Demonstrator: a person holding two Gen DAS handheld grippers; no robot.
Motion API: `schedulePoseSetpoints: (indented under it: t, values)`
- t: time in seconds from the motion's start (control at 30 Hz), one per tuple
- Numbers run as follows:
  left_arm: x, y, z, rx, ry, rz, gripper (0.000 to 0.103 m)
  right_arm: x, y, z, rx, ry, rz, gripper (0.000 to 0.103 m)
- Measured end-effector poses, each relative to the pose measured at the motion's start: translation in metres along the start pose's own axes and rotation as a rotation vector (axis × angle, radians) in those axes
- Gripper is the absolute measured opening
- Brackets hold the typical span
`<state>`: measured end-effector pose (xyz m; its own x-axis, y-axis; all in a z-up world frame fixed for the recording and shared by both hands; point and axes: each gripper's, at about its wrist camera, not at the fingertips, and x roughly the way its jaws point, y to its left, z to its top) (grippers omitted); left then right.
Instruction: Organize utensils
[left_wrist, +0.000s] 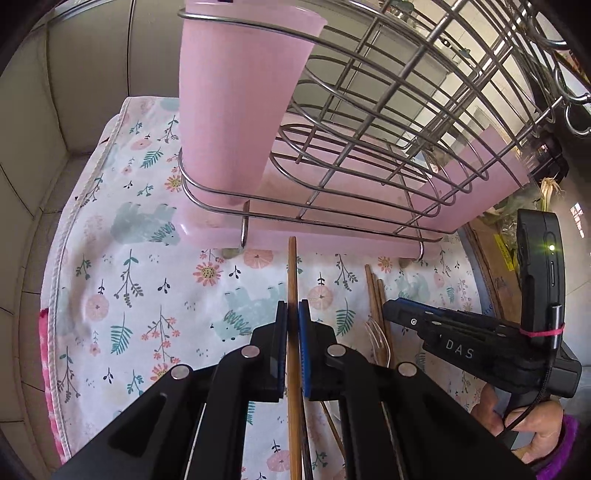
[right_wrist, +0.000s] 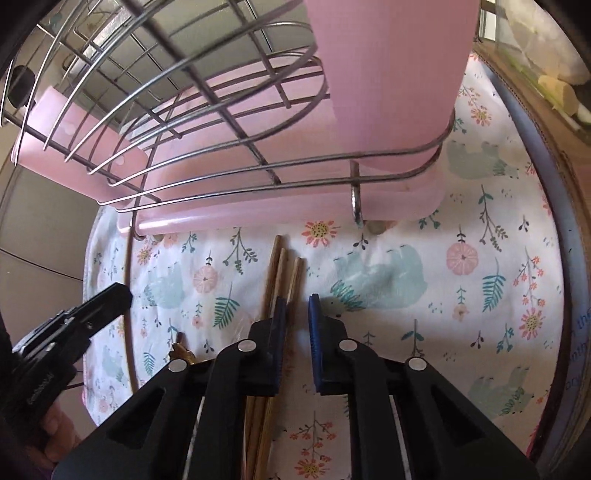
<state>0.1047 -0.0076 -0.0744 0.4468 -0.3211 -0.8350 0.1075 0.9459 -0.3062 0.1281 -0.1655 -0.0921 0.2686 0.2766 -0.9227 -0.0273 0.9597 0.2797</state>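
Observation:
My left gripper (left_wrist: 292, 308) is shut on a single wooden chopstick (left_wrist: 292, 273) that points at the wire dish rack (left_wrist: 332, 155). The rack holds a tall pink utensil cup (left_wrist: 236, 103) at its left end and sits on a pink drip tray (left_wrist: 332, 240). My right gripper (right_wrist: 297, 304) is open over the cloth, its left finger above several loose chopsticks (right_wrist: 282, 269). In the left wrist view the right gripper (left_wrist: 391, 308) hovers by those chopsticks (left_wrist: 376, 295) and a clear plastic fork (left_wrist: 376, 332). In the right wrist view the left gripper (right_wrist: 118, 295) and its held chopstick (right_wrist: 129, 314) show at the left.
A floral cloth (left_wrist: 147, 277) covers the table. Beige cabinet panels (left_wrist: 74, 74) stand at the left. A cardboard box (right_wrist: 554, 129) with vegetables borders the cloth on the right. The pink cup also rises at the rack's right end in the right wrist view (right_wrist: 391, 74).

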Motion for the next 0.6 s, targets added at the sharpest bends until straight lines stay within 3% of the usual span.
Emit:
schedulePoseSetpoints:
  t: [0.13, 0.6]
  values:
    - [-0.009, 0.01, -0.001, -0.01, -0.008, -0.006, 0.005, -0.003, 0.0, 0.0, -0.002, -0.002, -0.044, 0.012]
    - [-0.023, 0.03, -0.004, -0.041, -0.026, -0.013, 0.005, -0.014, -0.022, 0.012, 0.058, 0.006, 0.06, 0.012]
